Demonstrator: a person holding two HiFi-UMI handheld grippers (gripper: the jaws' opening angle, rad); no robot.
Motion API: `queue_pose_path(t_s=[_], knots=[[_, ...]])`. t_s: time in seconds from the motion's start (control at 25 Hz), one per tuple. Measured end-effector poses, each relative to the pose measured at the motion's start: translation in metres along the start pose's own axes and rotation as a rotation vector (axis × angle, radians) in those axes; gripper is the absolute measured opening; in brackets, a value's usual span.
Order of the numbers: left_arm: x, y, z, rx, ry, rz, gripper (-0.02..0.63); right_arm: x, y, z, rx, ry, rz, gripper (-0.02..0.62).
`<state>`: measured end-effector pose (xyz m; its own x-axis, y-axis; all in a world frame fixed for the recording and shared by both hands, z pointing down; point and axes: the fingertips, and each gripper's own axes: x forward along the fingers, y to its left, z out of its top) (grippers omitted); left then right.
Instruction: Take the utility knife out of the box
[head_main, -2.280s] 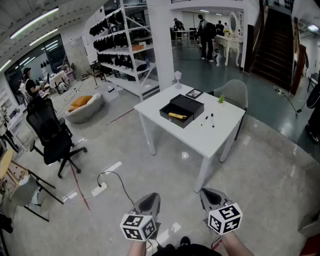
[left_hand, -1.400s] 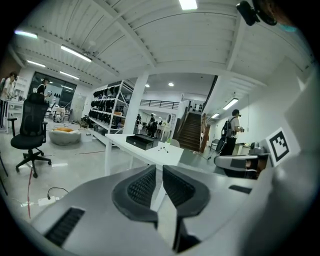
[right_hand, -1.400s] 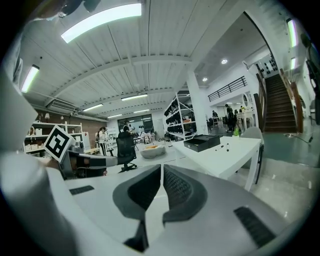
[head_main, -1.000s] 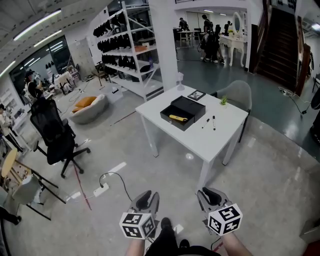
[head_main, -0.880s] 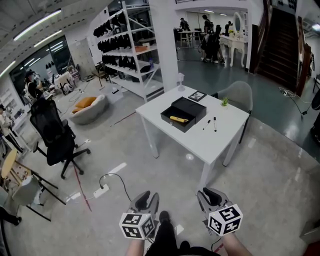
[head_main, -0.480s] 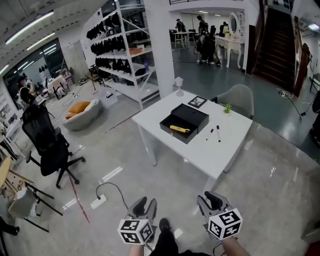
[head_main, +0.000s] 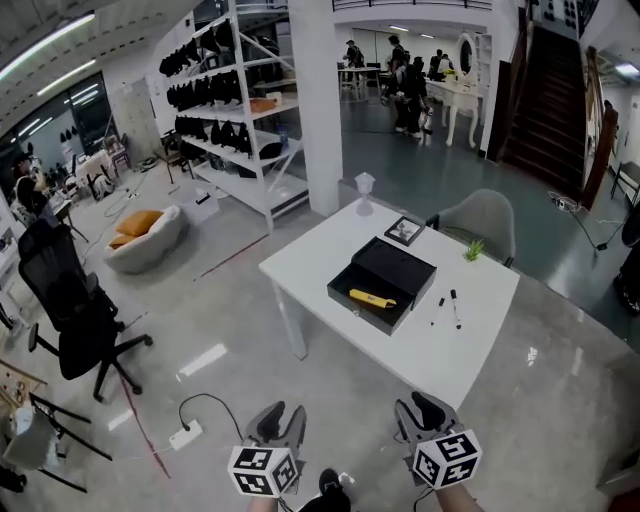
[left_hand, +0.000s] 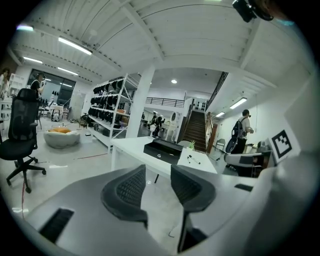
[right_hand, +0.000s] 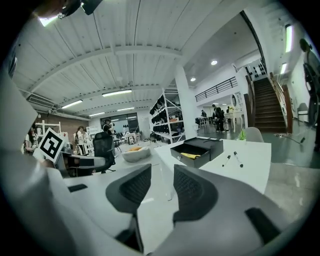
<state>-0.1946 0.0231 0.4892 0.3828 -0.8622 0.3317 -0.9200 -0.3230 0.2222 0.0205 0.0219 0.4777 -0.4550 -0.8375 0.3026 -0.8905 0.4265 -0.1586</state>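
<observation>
An open black box (head_main: 392, 272) lies on a white table (head_main: 330, 260) some way ahead of me. The yellow utility knife (head_main: 372, 297) rests inside its front half. Both grippers hang low at the bottom of the head view, well short of the table. My left gripper (head_main: 282, 418) is open, its jaws have just been opening, and nothing is between them. My right gripper (head_main: 420, 410) is open likewise, also just widened and empty. The left gripper view shows the left gripper (left_hand: 157, 172) facing the box (left_hand: 162, 148). The right gripper view shows the right gripper (right_hand: 162, 172), the box (right_hand: 200, 149) and the knife (right_hand: 191, 155).
Two pens (head_main: 448, 305), a small picture frame (head_main: 405, 231), a little plant (head_main: 473, 249) and a glass lamp (head_main: 365, 185) share the table. A grey chair (head_main: 480, 215) stands behind it. A black office chair (head_main: 70, 320) and a power strip (head_main: 185, 435) lie left.
The table and box have drawn nearer and look larger in the head view. Both grippers stay at the bottom edge, their jaws now wider apart.
</observation>
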Motion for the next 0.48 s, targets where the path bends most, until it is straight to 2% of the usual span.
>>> queue_pose_path(t_s=[0.24,0.48], knots=[[0.051,0.045,0.041,0.015,-0.019,-0.042,0.137,0.056,-0.013,0.028,0.009,-0.017,-0.072,0.129],[0.093,0.058,0.06,0.037,-0.016,-0.096,0.147,0.083,-0.028,0.029,0.033,0.002,-0.135,0.132]])
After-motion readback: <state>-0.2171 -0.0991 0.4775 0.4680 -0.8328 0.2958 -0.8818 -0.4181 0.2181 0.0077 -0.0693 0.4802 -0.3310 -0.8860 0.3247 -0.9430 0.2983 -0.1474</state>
